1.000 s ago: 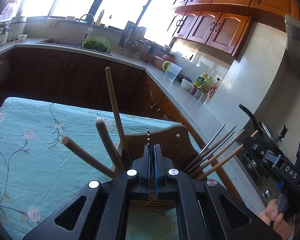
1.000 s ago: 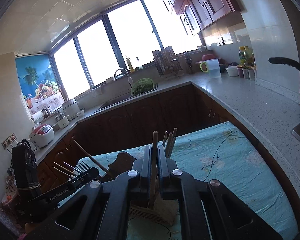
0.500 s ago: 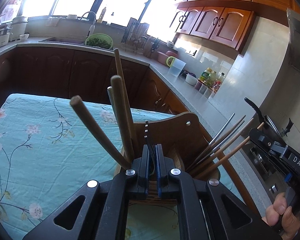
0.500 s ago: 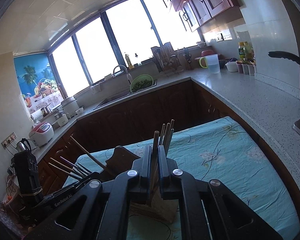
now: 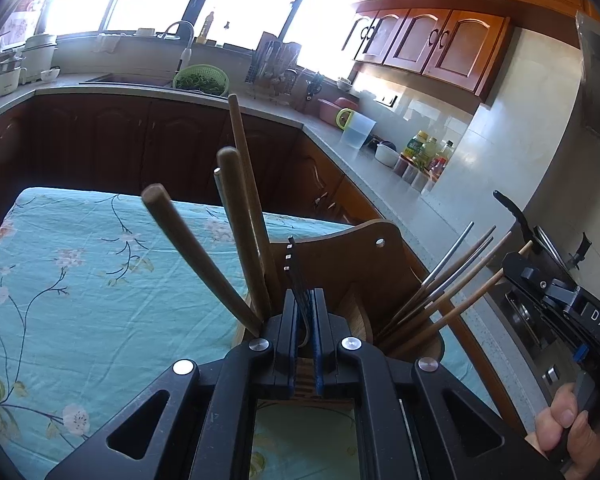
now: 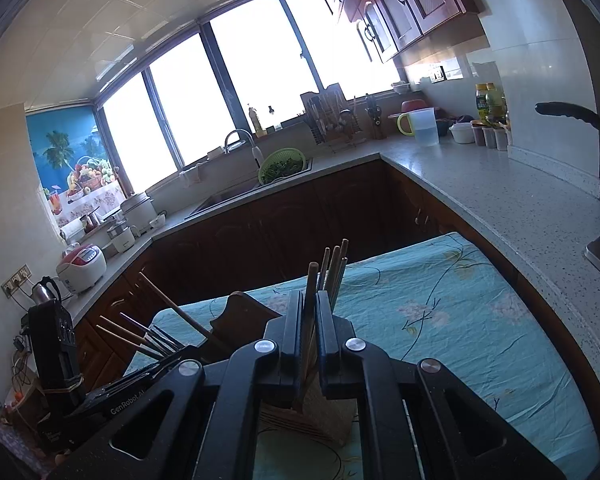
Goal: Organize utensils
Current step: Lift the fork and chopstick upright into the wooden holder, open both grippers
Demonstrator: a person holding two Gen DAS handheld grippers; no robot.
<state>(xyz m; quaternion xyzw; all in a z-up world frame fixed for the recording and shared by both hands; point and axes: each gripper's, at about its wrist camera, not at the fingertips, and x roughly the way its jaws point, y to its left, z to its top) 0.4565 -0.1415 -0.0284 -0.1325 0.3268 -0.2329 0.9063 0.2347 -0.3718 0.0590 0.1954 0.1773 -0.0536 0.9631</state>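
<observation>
Left gripper (image 5: 305, 316) is seen pressed nearly together on a thin dark-handled utensil (image 5: 294, 270), its handle sticking up between the pads, directly over the wooden utensil holder (image 5: 352, 264). Three wooden handles (image 5: 236, 216) stand tilted in the holder's left compartment; a bunch of chopsticks (image 5: 452, 284) leans out of the right one. Which compartment the pinched utensil is entering cannot be told, as the gripper body hides it.

Judged step: the utensil is being lowered into the holder. It should be kept upright, guided clear of the wooden handles just to its left, and released only once the tip is well down inside, otherwise it may tip out or catch on the divider.

Right gripper (image 6: 309, 320) is seen pressed together on a single wooden chopstick (image 6: 311, 280), with more chopsticks (image 6: 334, 264) standing just behind it in a holder whose lower part shows under the pads. It should be held steady until the left side is finished, so the holder is not knocked.

The holder sits on a worktop covered by a teal floral cloth (image 5: 80, 280), slightly wrinkled. A kitchen is shown: dark wood cabinets, speckled counter (image 6: 480, 184), sink with a green colander (image 6: 282, 164), bright windows, a rice cooker (image 6: 82, 266) at far left in the right view.
</observation>
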